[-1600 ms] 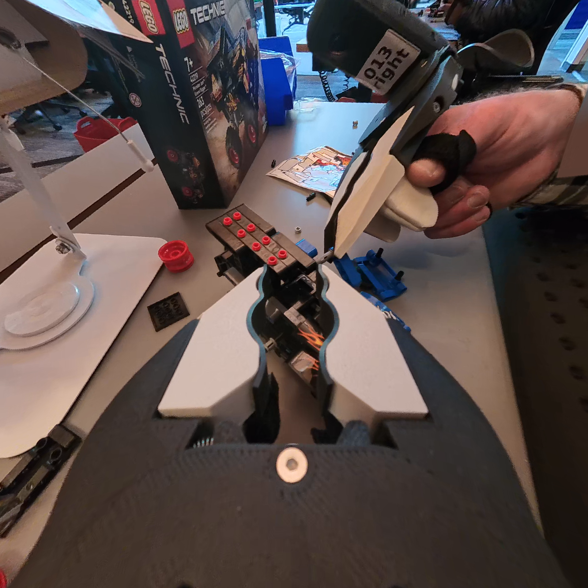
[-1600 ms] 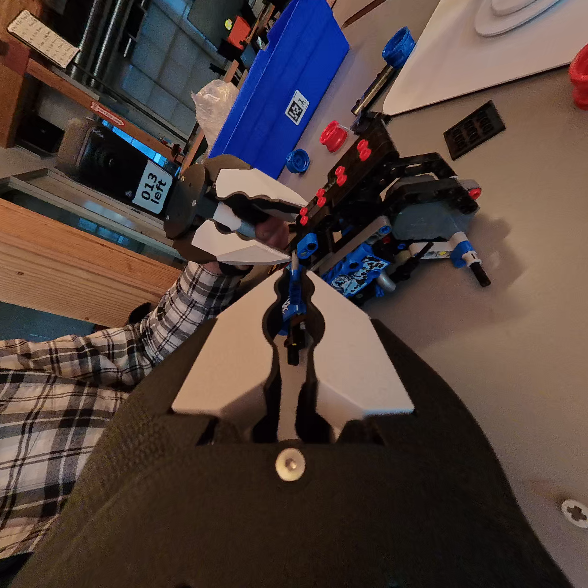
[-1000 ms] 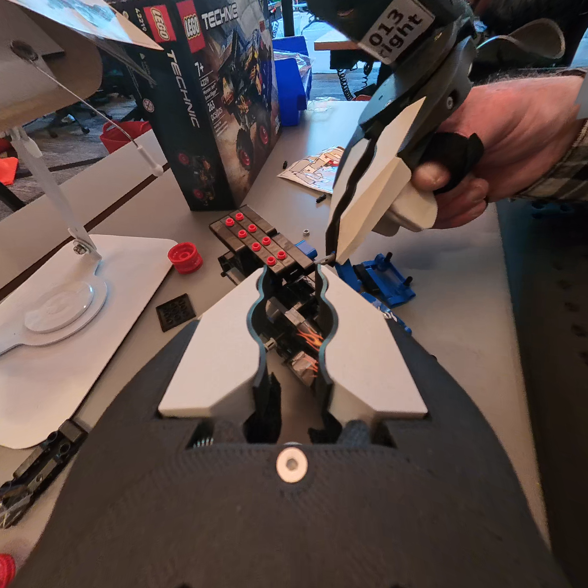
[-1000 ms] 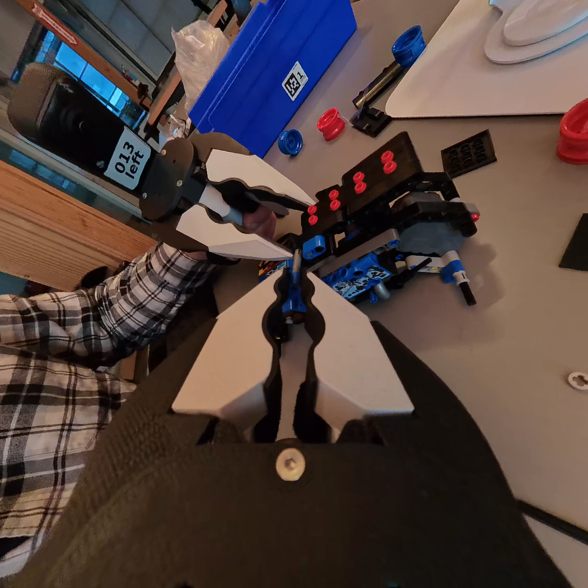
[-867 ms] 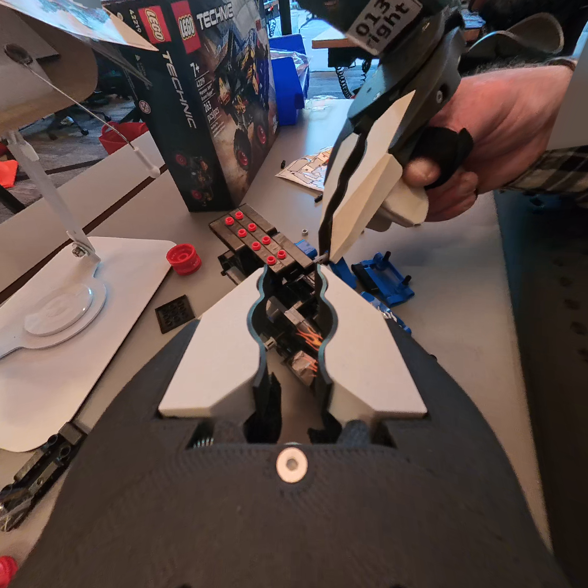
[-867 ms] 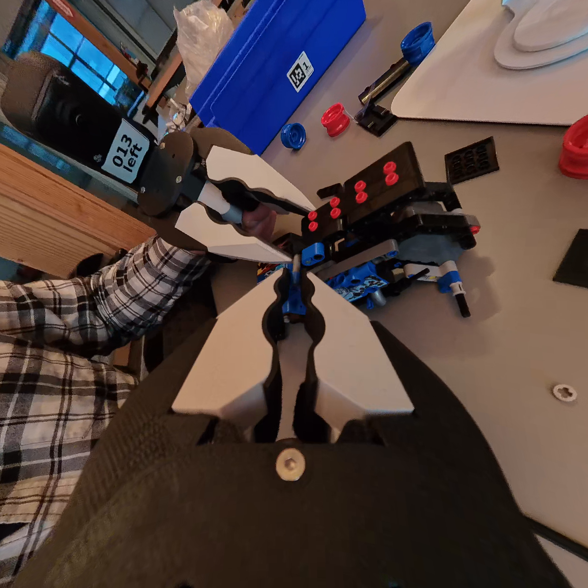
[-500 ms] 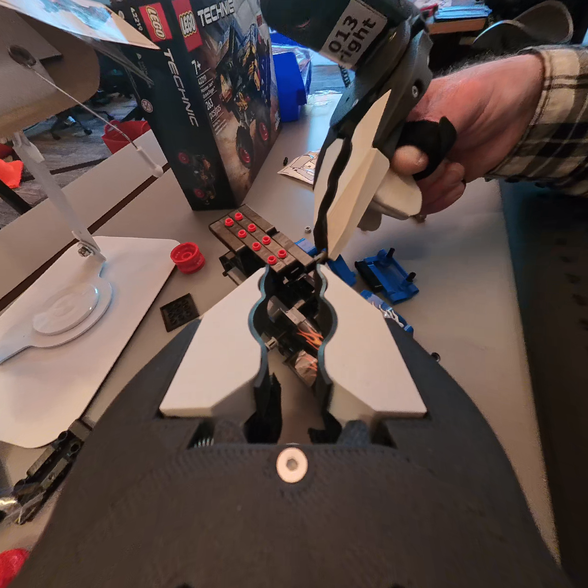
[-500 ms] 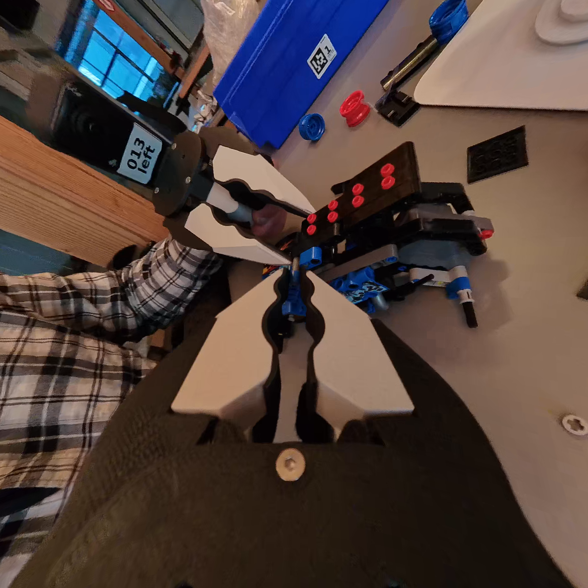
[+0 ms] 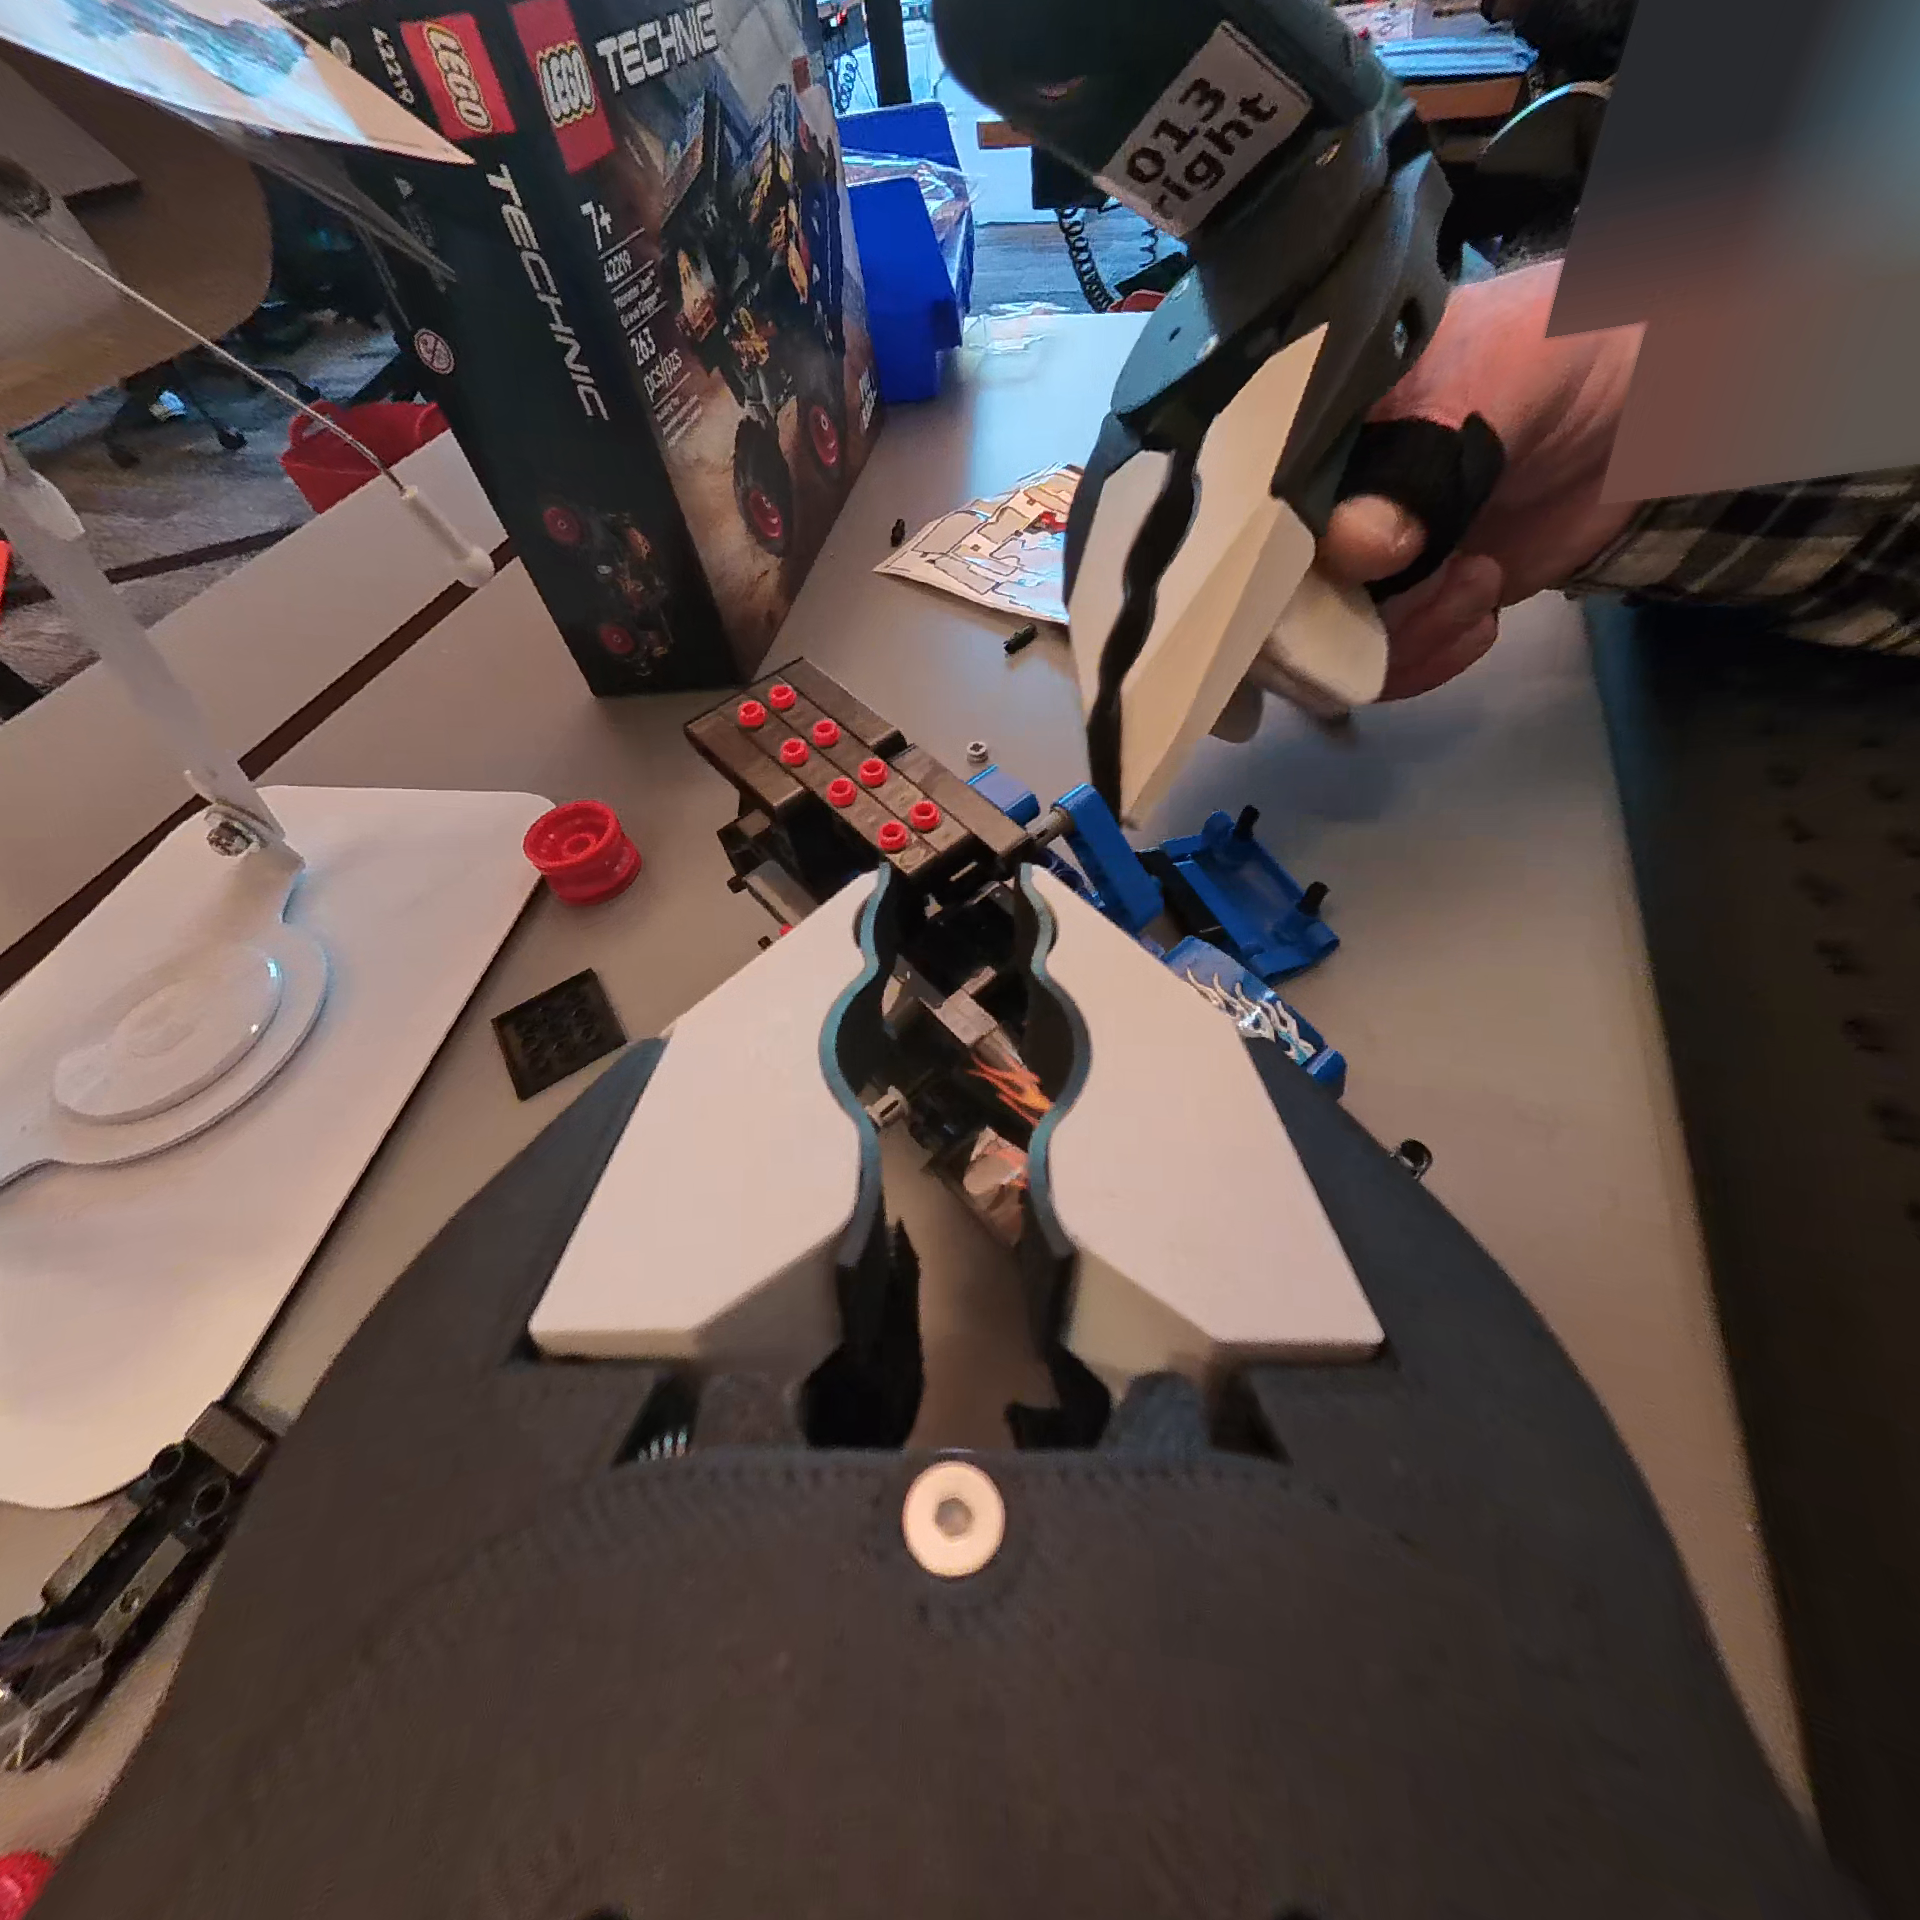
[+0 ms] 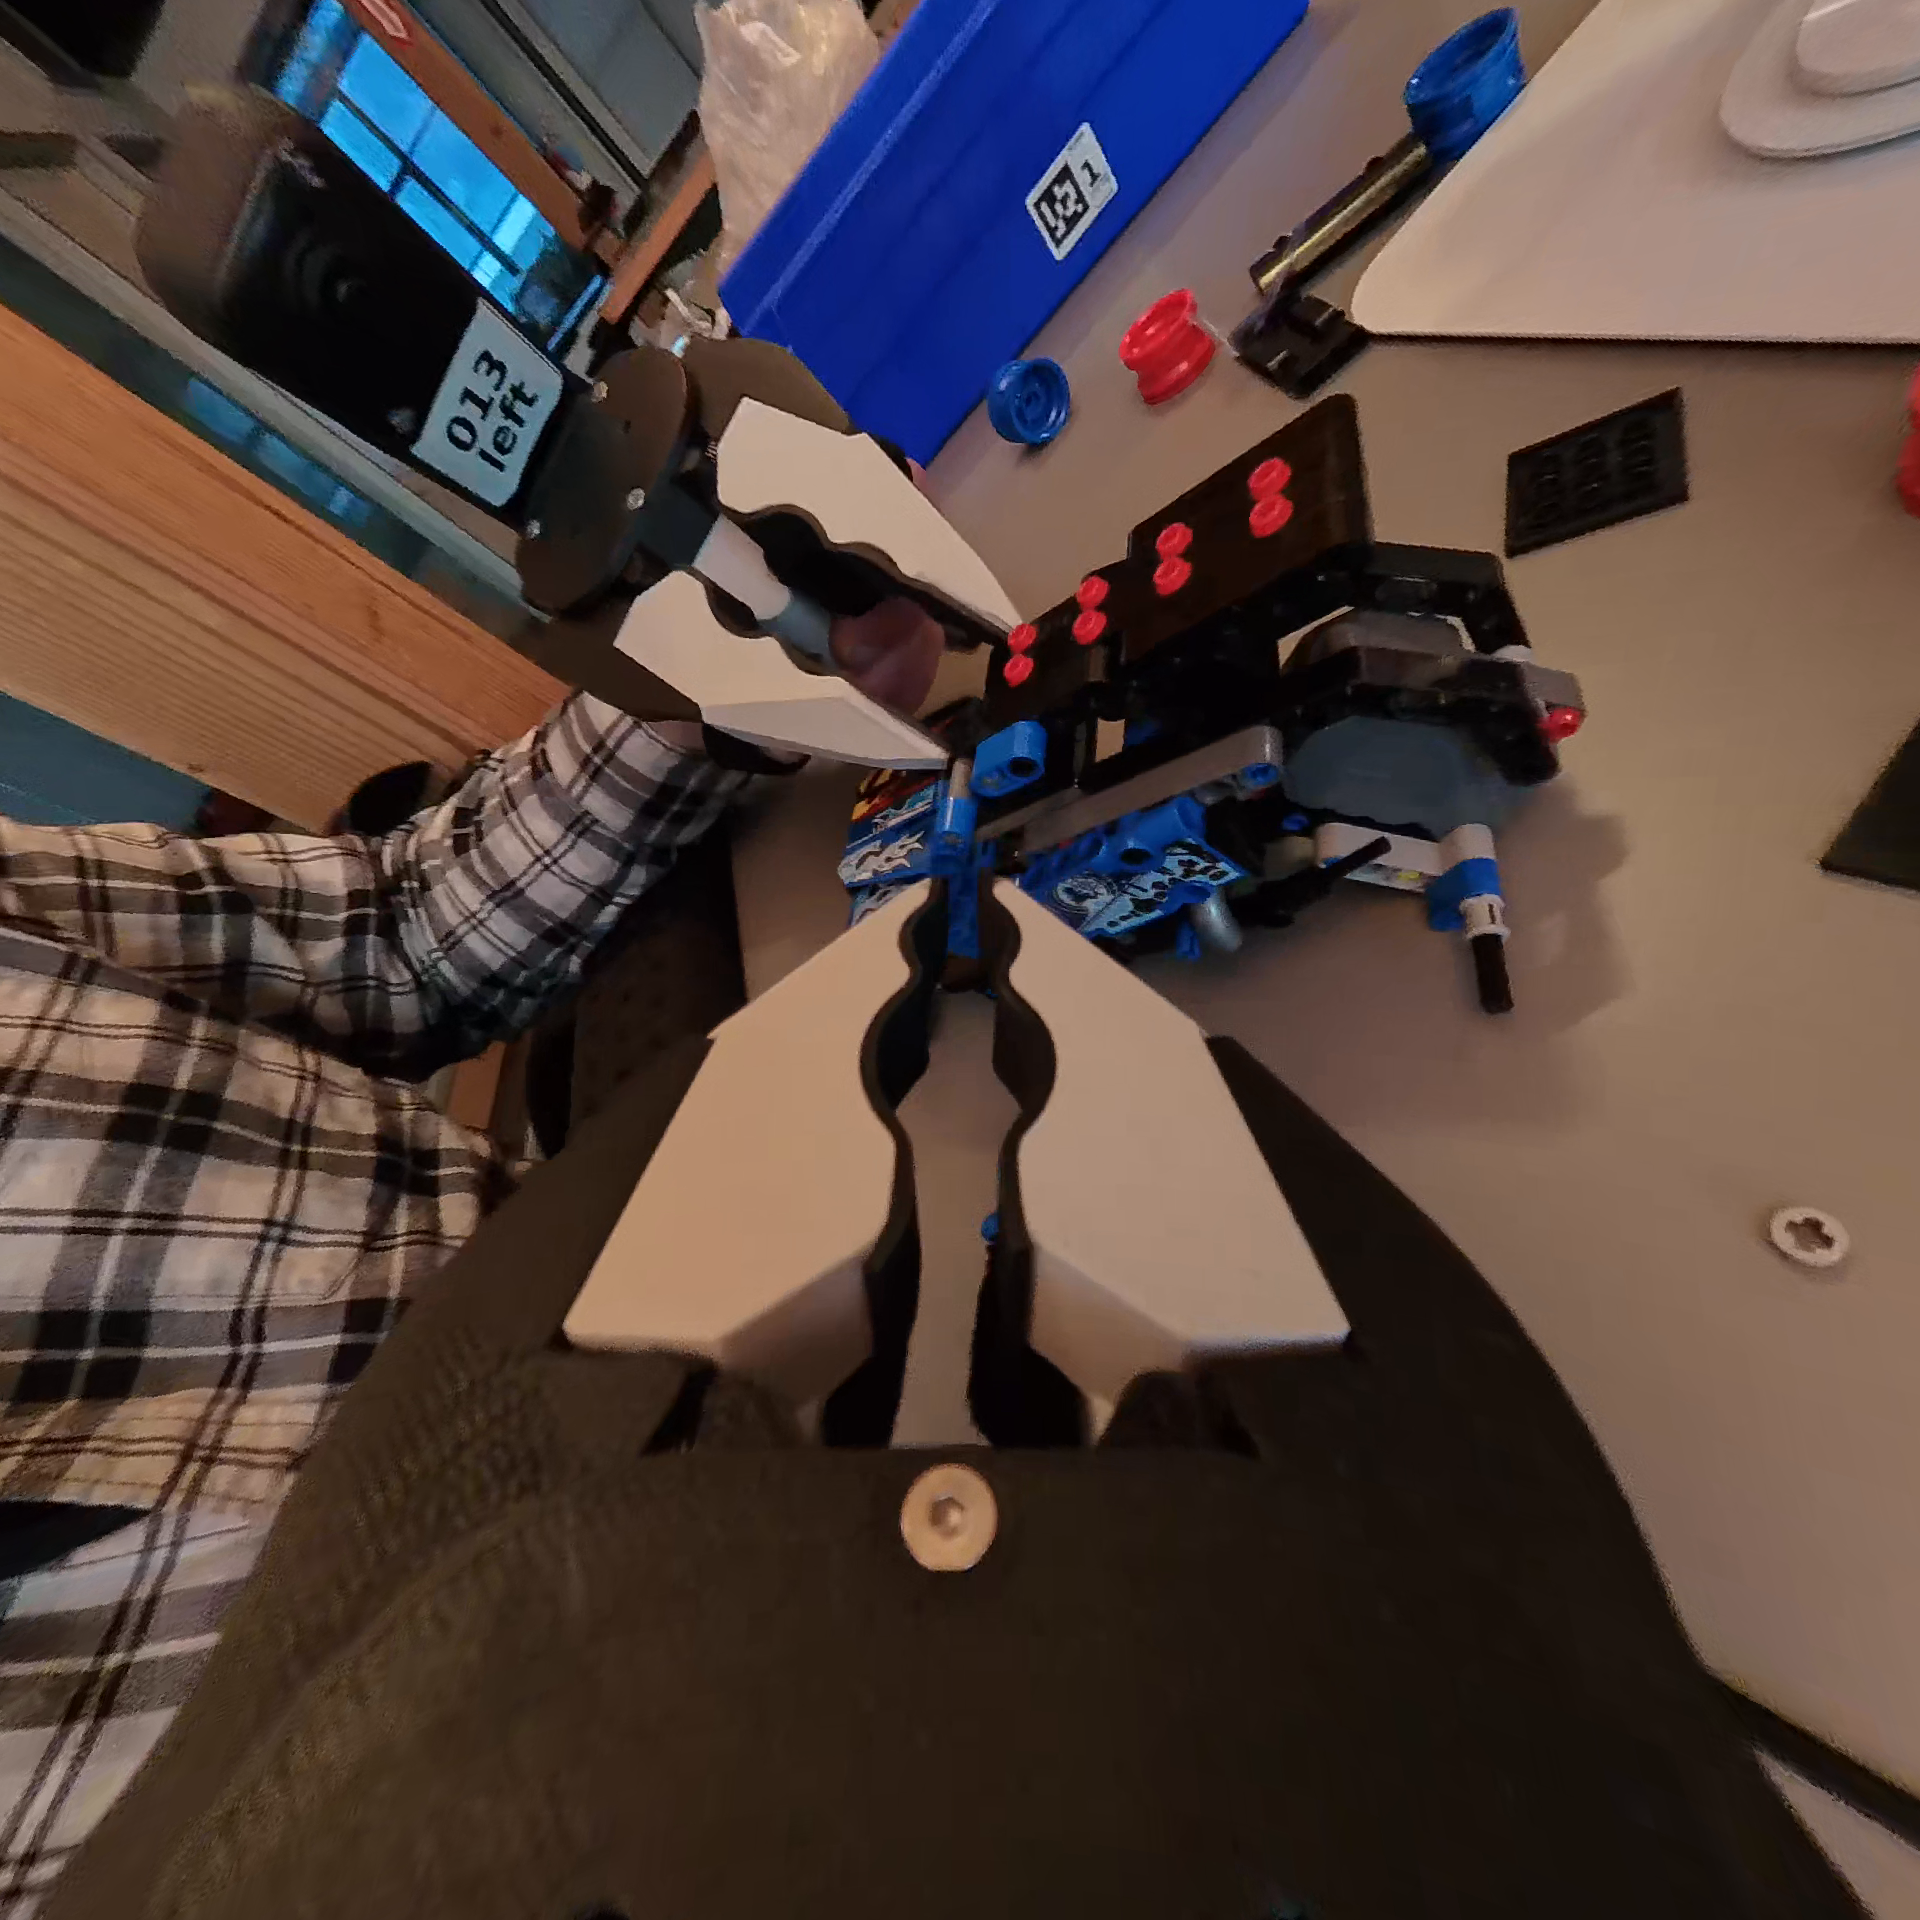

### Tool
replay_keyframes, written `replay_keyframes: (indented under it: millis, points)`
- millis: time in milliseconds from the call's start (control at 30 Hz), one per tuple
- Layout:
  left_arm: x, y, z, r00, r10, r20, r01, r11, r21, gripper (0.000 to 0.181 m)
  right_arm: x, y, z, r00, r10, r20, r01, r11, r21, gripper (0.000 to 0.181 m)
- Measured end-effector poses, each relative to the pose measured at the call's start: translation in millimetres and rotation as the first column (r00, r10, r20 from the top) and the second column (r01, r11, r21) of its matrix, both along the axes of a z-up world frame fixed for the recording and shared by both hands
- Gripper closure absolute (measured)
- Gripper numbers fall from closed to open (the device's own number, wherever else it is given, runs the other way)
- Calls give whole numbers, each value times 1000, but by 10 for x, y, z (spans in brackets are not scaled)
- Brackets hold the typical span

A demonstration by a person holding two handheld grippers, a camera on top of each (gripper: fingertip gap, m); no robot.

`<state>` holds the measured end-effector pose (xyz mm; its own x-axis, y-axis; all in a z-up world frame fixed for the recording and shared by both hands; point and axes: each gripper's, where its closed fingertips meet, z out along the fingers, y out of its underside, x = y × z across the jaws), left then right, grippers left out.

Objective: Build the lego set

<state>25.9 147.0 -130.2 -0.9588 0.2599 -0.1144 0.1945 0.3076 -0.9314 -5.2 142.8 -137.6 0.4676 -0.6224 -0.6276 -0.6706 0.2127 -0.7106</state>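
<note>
The left hand-held gripper was clamped on the part-built model, steadying it on the desk – evidently so the right hand-held gripper, closed on a blue piece, could seat it at the model's near end.

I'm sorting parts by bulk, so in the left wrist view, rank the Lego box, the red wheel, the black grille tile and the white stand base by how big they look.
1. White stand base, though it lies nearer the camera than the box, so this is unsure.
2. Lego box.
3. Black grille tile and red wheel look alike; no ranking.
</note>
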Motion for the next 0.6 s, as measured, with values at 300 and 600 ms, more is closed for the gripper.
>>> replay_keyframes:
  millis: [300, 600]
  points:
    - [28, -16, -10, 1000, 17, -14, -17, 1000, 5, 162, 54, 41, -1, 999, -21, 42, 22, 999, -32, 181]
    - [-19, -14, -30, 1000, 26, 14, -27, 998, 61, 150, 52, 56, 29, 996, -25, 81, 29, 999, -46, 181]
